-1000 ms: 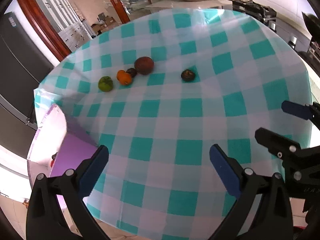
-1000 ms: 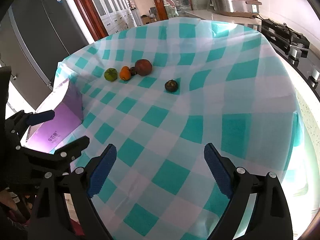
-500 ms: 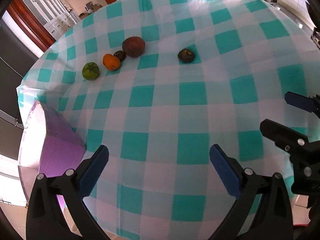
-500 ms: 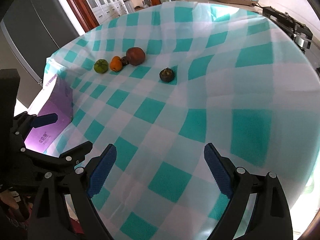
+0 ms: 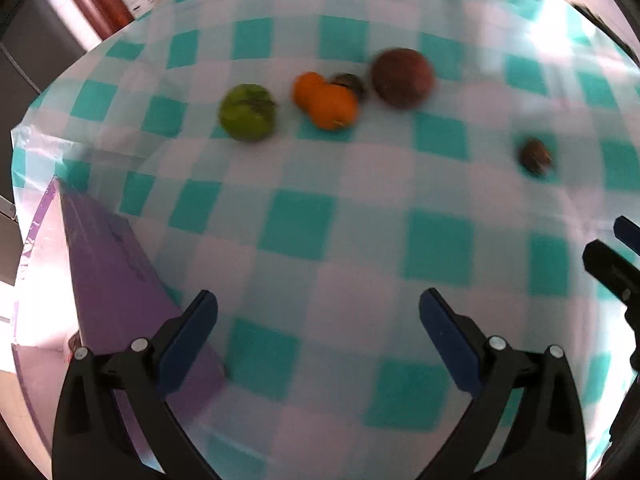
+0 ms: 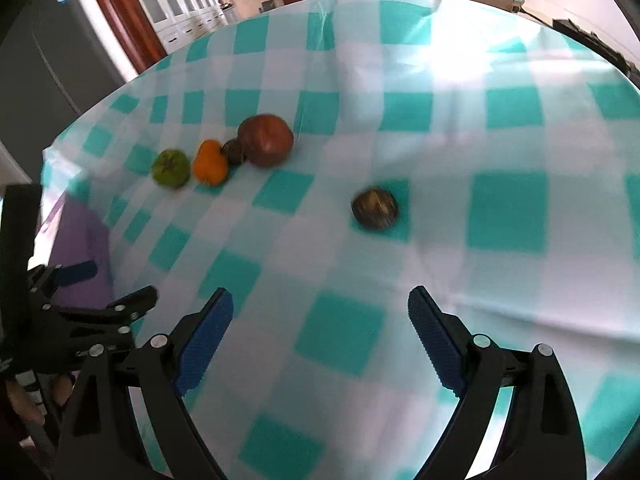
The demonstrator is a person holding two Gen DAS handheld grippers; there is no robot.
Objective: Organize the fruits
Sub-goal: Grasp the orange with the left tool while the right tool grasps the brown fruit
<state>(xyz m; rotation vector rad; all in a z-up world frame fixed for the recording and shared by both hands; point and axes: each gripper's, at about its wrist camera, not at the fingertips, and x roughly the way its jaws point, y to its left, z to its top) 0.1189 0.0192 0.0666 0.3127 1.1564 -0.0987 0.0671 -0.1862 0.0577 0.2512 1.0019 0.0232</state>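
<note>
Both grippers hover with jaws spread wide and holding nothing: the left gripper above the teal-checked tablecloth beside a purple box, the right gripper further along the same cloth. Ahead sit a green fruit, an orange fruit, a small dark fruit touching it, and a large reddish-brown fruit. Another dark fruit lies well apart.
</note>
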